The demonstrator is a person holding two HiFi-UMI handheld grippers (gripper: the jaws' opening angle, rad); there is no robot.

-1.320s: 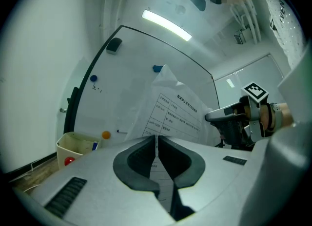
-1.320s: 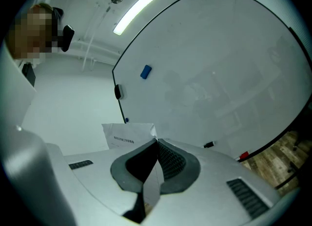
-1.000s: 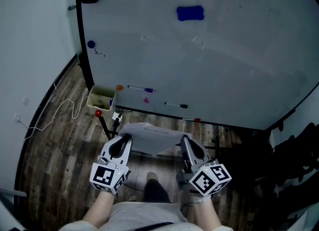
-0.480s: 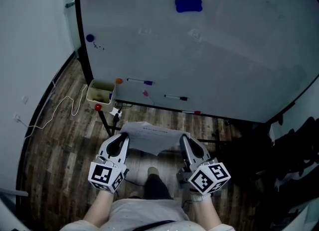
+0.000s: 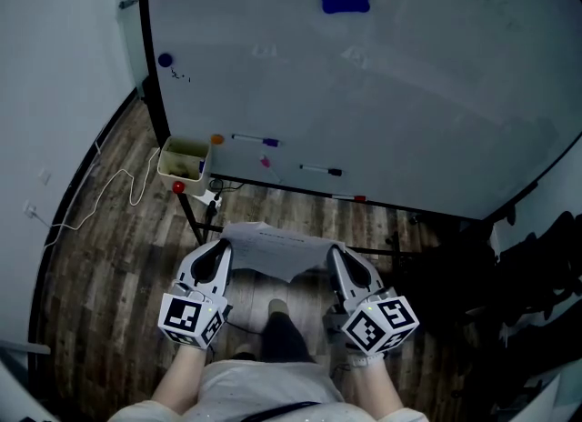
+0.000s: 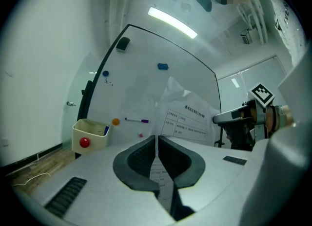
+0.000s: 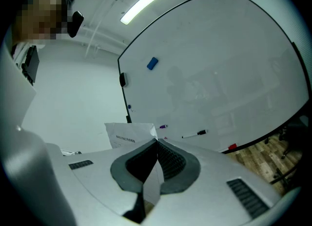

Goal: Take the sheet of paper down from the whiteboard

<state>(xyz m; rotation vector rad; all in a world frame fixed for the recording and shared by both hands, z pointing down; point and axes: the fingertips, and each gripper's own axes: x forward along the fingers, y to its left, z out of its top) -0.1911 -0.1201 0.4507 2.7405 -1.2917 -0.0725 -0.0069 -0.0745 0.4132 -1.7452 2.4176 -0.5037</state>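
The white printed sheet of paper (image 5: 277, 249) hangs off the whiteboard (image 5: 409, 93), stretched between both grippers above the floor. My left gripper (image 5: 225, 246) is shut on the sheet's left edge, and my right gripper (image 5: 333, 251) is shut on its right edge. In the left gripper view the paper (image 6: 187, 120) runs out from between the closed jaws of the left gripper (image 6: 157, 138) toward the right gripper (image 6: 219, 119). The right gripper view shows the paper (image 7: 127, 133) pinched at the tips of the right gripper (image 7: 156, 141).
A blue eraser (image 5: 345, 0) and a dark blue magnet (image 5: 165, 60) stay on the board. Markers (image 5: 320, 170) lie along its tray, and a cream box (image 5: 184, 159) hangs at its left end. A white cable (image 5: 100, 204) trails over the wooden floor.
Both grippers have drawn back slightly from the board and sunk a little, keeping the sheet between them.
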